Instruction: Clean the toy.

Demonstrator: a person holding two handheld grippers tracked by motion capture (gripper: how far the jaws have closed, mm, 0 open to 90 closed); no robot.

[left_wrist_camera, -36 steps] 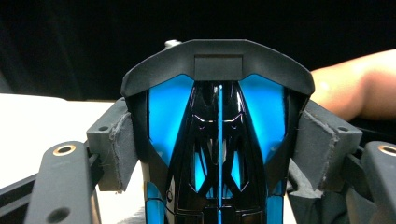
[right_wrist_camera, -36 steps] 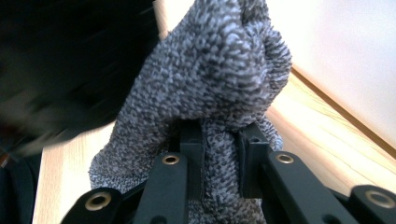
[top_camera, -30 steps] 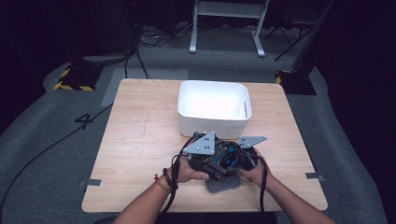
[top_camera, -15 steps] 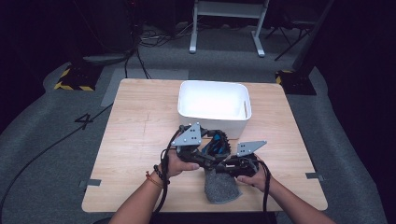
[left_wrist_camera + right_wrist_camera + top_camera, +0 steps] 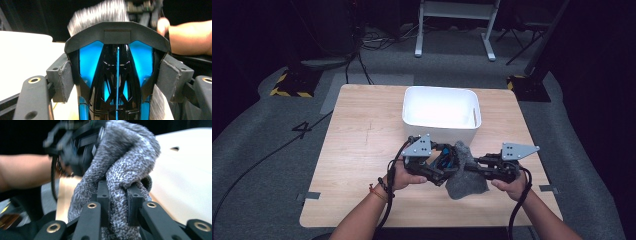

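Note:
My left gripper [image 5: 438, 169] is shut on a black-framed object with bright blue panels [image 5: 117, 62]; its grey pads [image 5: 63, 80] press on both sides of it. The object [image 5: 445, 161] is held just in front of the white bin. My right gripper [image 5: 118, 197] is shut on a fold of grey knitted cloth [image 5: 120, 165]. The cloth [image 5: 467, 182] hangs between the two grippers, its lower part down at the table. In the high view the right gripper [image 5: 473, 169] points left toward the left one. The cloth's top [image 5: 100, 13] rises behind the object.
A white plastic bin [image 5: 439, 131] stands at the middle back of the wooden table [image 5: 362, 150], close behind both grippers. Bare wood lies left of the hands. Grey carpet, cables and a stand's legs [image 5: 452, 30] surround the table.
The hands have drawn apart: the right gripper moved right and up with the grey cloth, pulling it out from the object. The left gripper shifted slightly left.

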